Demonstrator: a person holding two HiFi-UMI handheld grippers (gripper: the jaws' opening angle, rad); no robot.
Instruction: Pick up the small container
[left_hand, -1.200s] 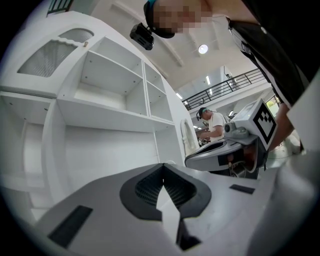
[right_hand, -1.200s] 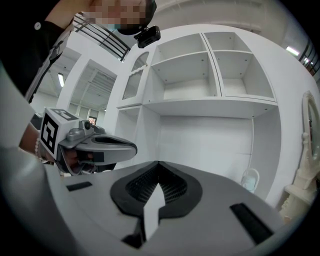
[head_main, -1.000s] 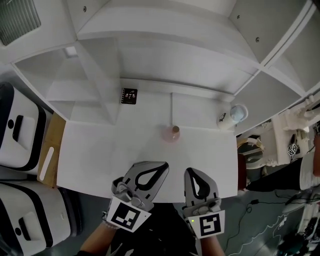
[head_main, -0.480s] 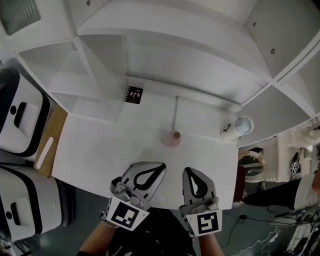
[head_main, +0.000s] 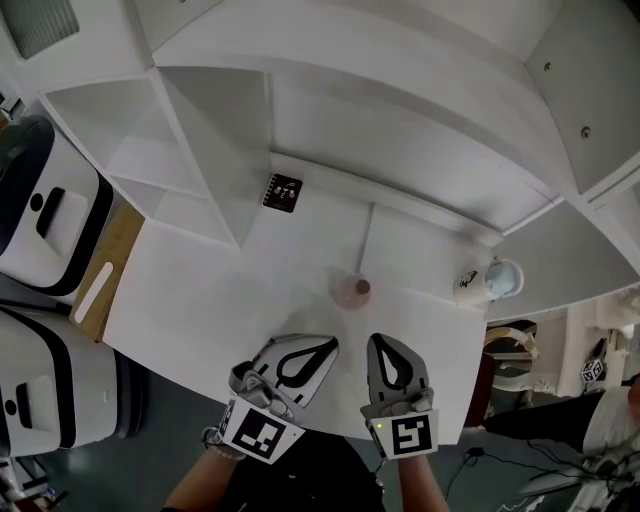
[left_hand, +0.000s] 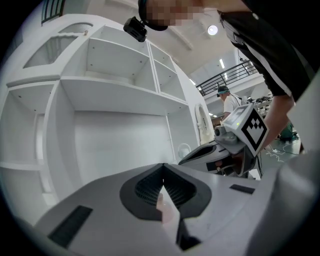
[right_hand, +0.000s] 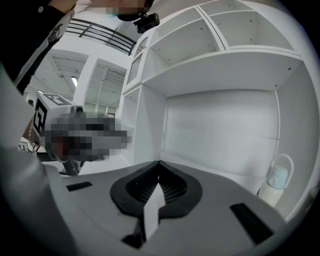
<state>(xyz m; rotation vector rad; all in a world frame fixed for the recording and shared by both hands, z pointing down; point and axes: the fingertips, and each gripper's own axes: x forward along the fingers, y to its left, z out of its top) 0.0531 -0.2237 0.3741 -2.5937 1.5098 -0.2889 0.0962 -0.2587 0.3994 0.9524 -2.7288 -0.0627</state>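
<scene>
Container (head_main: 351, 291) ahead of left tool (head_main: 328, 345) and right tool (head_main: 381, 343), apart, both closed, empty

White table (head_main: 200, 300), small black card (head_main: 283, 193) near its back, white-and-blue object (head_main: 484, 283) at right, wooden board (head_main: 118, 250) at left

- The small container (head_main: 351, 290) reads as translucent pinkish plastic, smooth.
- The table (head_main: 200, 300) beneath the container: matt white, smooth.
- My left gripper (head_main: 328, 344) and right gripper (head_main: 377, 341), near the container: matt grey plastic, ribbed black where the jaws meet.
- Far left of the container, a board (head_main: 108, 268) of pale matt wood.
</scene>
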